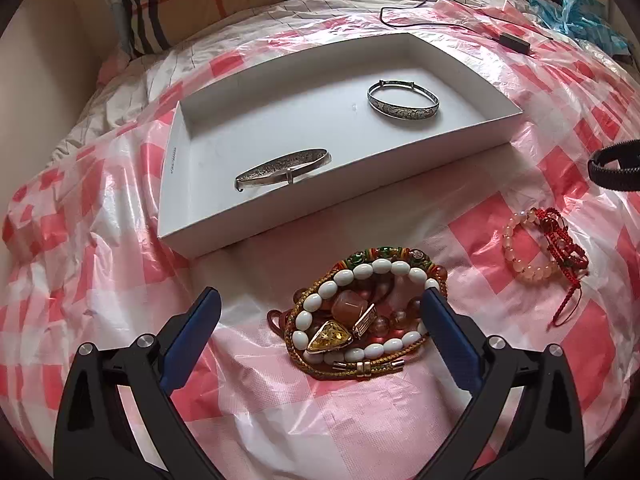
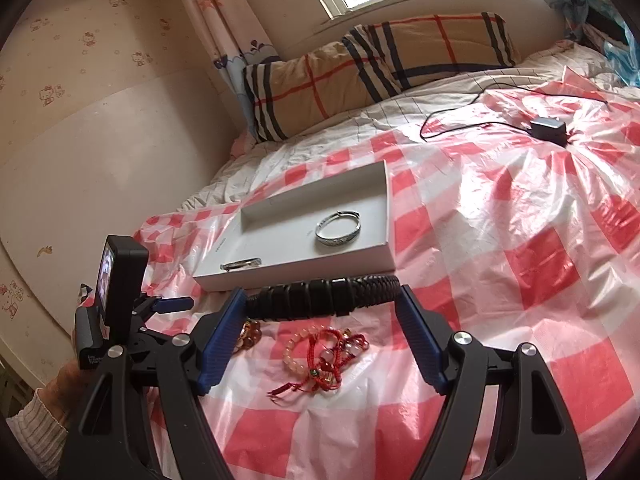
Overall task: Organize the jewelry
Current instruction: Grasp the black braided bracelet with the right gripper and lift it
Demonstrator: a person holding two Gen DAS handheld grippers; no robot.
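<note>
A white tray on the bed holds two silver bangles, one upright and one flat. My left gripper is open just above a pile of bracelets, with white beads, amber stones and gold cord. A pink bead bracelet tangled with red cord lies to the right. My right gripper is shut on a black braided bracelet, held above the pink and red bracelets. The tray and the bangle lie beyond it.
A red-and-white checked plastic sheet covers the bed. A black charger with cable lies at the far right. Plaid pillows rest against the wall. The left gripper's camera shows at the left.
</note>
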